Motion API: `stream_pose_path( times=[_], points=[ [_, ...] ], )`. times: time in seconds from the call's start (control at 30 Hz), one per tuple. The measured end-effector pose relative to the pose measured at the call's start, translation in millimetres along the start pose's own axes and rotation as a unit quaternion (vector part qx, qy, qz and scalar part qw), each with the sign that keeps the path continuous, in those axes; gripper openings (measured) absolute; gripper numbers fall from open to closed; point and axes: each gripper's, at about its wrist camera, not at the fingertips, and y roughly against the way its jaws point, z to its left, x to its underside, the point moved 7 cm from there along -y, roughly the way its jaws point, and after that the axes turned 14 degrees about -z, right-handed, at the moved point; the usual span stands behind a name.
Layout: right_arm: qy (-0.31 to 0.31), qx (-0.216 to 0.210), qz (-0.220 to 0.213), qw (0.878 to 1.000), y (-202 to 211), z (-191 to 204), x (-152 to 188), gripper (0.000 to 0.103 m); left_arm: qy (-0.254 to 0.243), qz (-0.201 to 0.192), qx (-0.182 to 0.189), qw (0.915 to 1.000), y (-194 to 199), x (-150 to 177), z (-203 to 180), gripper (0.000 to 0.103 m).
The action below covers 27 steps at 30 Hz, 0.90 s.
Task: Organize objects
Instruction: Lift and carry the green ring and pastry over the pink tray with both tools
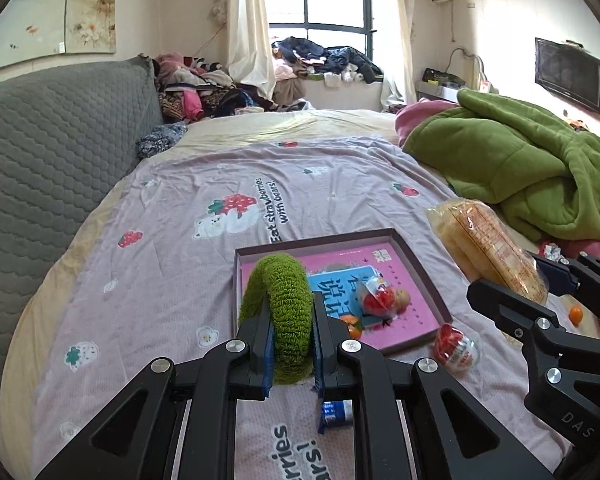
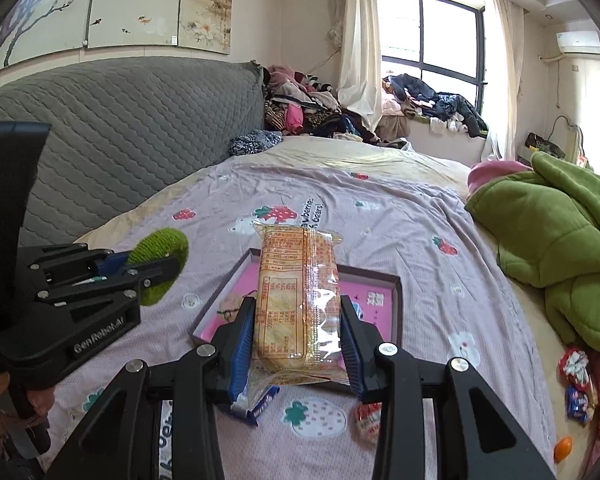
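My left gripper [image 1: 293, 320] is shut on a fuzzy green ring [image 1: 284, 304] and holds it above the near left corner of a shallow box [image 1: 420, 272] with a pink book inside. The ring also shows in the right wrist view [image 2: 162, 258]. My right gripper [image 2: 298, 332] is shut on a clear packet of crackers [image 2: 296, 296] and holds it above the same box [image 2: 396, 312]. The packet also shows in the left wrist view [image 1: 484, 248]. A small doll and a wrapped red sweet [image 1: 380, 300] lie in the box.
A red and white egg toy [image 1: 456, 346] lies beside the box. A blue wrapper [image 1: 336, 414] lies under my left gripper. Small oranges [image 1: 576, 314] and snack packs [image 2: 578, 384] lie at the right. A green blanket [image 1: 532, 172] is heaped at the right; a grey headboard [image 1: 52, 152] at the left.
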Motion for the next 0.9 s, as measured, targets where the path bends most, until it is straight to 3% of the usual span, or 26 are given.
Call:
stream_pose_path(
  times=[0.33,0.9],
  points=[
    [-0.005,-0.004,0.004,1.0,-50,-2,-6,0.039,0.017,0.01,-0.012,0.9997,-47,-1,18,0.015],
    [-0.01,0.007,0.052,0.999,-151,-16,29,0.039,0.033,0.062,-0.007,0.9975,-141,51,35,0.015]
  ],
)
